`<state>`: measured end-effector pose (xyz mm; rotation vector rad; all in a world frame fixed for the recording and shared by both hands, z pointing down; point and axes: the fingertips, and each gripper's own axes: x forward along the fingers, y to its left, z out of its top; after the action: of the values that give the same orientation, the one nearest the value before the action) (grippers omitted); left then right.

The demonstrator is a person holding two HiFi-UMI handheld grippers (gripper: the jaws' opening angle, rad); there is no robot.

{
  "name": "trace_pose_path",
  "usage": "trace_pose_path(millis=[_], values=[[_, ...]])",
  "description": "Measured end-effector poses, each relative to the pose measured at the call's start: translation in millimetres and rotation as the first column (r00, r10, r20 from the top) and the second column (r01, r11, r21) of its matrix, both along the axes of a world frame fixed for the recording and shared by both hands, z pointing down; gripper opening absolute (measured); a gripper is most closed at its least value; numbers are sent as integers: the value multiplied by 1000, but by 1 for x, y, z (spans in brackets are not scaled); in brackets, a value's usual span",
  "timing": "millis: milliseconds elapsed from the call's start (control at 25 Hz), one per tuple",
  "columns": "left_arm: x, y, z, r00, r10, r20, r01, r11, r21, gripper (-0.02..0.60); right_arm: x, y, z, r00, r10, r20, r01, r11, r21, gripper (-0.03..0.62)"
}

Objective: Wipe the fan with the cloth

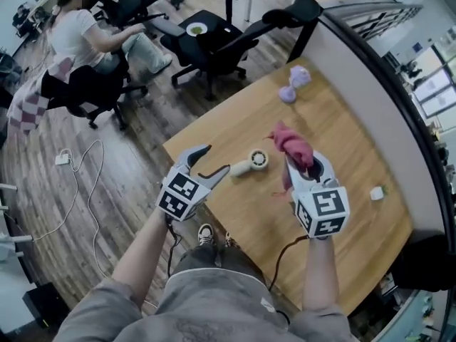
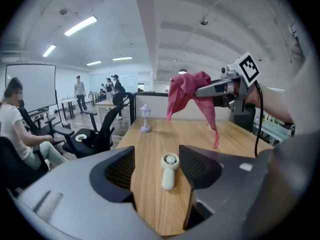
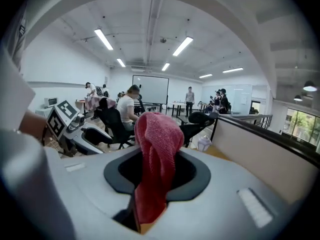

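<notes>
A small white hand-held fan (image 1: 251, 163) lies flat on the wooden table (image 1: 356, 212), its round head to the right and its handle to the left. In the left gripper view the fan (image 2: 169, 170) shows down on the tabletop, seen through the gap between the jaws. My left gripper (image 1: 211, 161) is open and empty, raised above the table's left edge. A red cloth (image 1: 293, 148) hangs bunched from my right gripper (image 1: 305, 164), which is shut on it and held above the table. The cloth (image 3: 156, 159) drapes down between that gripper's jaws; it also shows as the cloth (image 2: 190, 95) in the left gripper view.
A small lilac lantern-shaped ornament (image 1: 293, 82) stands at the table's far end. A small white object (image 1: 376, 192) lies near the right edge by the low wall. Black office chairs (image 1: 214, 41) and a seated person (image 1: 78, 38) are beyond the table. Cables (image 1: 78, 184) trail on the floor.
</notes>
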<state>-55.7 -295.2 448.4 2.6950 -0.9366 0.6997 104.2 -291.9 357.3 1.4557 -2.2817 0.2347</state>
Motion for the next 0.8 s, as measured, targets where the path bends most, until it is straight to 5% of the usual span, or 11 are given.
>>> trace_pose_path(millis=[360,600,800], values=[[-13,-1,-139,998,15,-56,-1,969,247,244,-11,28,-105,998,7,67,-18,985,169,112],[-30,36,-204,981,-3,-192,65,946,317,193,-22,75,-152,996,-7,91,-17,964,266,112],[-36,61,-243,977,-2,-213,84,922,378,167,-25,102,-187,991,-13,132,-31,944,328,112]])
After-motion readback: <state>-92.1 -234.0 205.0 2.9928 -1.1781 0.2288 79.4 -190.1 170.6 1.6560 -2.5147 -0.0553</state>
